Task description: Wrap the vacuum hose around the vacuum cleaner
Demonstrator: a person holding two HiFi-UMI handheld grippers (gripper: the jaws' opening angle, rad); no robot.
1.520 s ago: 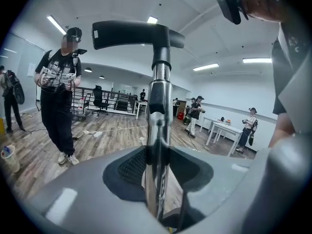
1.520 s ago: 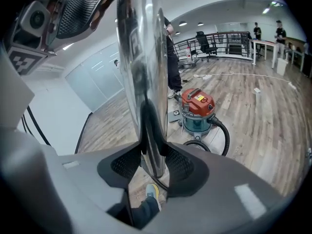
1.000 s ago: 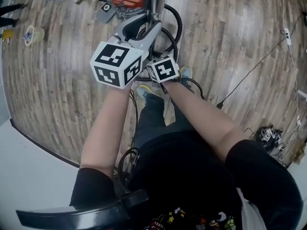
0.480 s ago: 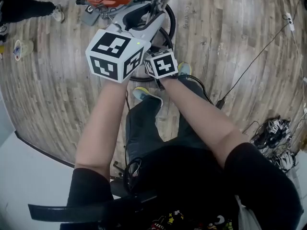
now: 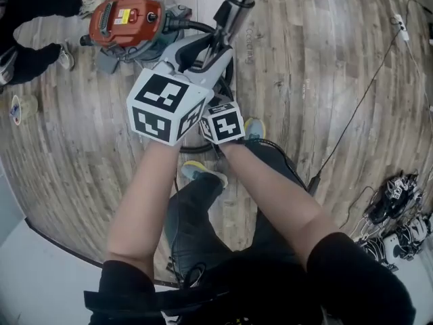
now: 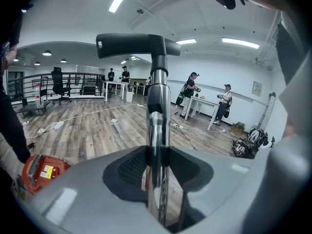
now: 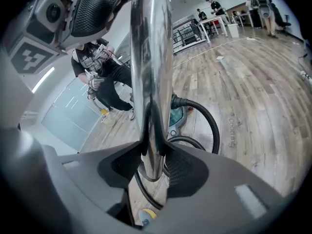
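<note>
With your left gripper (image 6: 157, 167) and right gripper (image 7: 152, 167) both clamped on the wand (image 6: 157, 111), hold it steady and swing the hose (image 7: 209, 118), looped on the floor beside the vacuum (image 5: 128, 20), round its body.

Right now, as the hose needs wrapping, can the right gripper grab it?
Probably not yet: the right gripper is shut on the metal tube; the hose lies free on the floor beyond.

Bare left forearm (image 5: 145, 195) and bare right forearm (image 5: 270, 195) reach forward, side by side. Left grey two-jaw gripper (image 6: 157, 165) clamped on shiny metal tube (image 6: 157, 116). Right grey two-jaw gripper (image 7: 152, 168) clamped on same tube, just below the left.
</note>
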